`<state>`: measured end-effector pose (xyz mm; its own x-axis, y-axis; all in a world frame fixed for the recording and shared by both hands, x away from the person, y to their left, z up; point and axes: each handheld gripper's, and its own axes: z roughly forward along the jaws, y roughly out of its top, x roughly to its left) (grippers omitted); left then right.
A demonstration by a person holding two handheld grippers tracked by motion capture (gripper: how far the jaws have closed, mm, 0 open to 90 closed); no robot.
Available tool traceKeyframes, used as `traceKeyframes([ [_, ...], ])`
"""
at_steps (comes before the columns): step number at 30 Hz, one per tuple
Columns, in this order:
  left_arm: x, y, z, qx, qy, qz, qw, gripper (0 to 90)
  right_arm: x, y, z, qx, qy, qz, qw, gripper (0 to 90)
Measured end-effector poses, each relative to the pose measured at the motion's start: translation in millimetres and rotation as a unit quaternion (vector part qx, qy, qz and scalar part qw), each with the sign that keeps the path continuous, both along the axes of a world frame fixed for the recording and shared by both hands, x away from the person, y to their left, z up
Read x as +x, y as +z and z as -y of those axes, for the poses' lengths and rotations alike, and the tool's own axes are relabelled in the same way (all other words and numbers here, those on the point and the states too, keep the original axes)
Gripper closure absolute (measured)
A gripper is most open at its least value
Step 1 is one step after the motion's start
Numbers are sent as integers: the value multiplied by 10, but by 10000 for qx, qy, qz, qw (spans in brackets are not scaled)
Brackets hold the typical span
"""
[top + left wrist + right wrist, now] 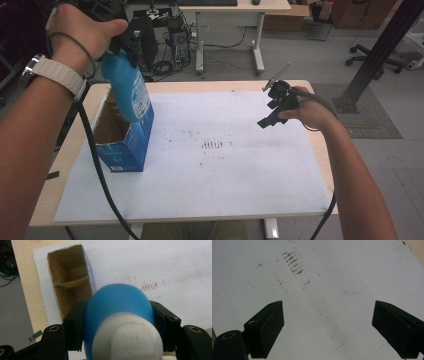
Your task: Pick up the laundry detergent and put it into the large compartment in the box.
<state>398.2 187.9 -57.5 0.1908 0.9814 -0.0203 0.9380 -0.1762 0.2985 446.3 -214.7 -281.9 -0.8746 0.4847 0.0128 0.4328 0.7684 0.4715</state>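
Observation:
My left gripper (121,49) is shut on a blue bottle (127,89) near its white cap (128,340), the black jaws pressing on both sides of it (120,301). The bottle hangs with its base down over the open top of a blue cardboard box (126,145) at the table's left. The box's brown inside with a cardboard divider (71,282) lies below the bottle. My right gripper (270,113) hovers open over the white sheet (312,277) at the right, nothing between its jaws (327,327).
The white sheet (215,170) covers most of the wooden table (60,175) and bears brownish smudges (212,145) in the middle. Cables trail from both grippers. Beyond the table stand a desk, computer gear and a black post on the floor.

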Motion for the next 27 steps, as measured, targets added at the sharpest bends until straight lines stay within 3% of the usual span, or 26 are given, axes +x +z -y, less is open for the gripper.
traceKeyframes([
  [27,-23,13,-316,14,439,18,9990,374,-4,22,-10,13,-2,14,10000,108],
])
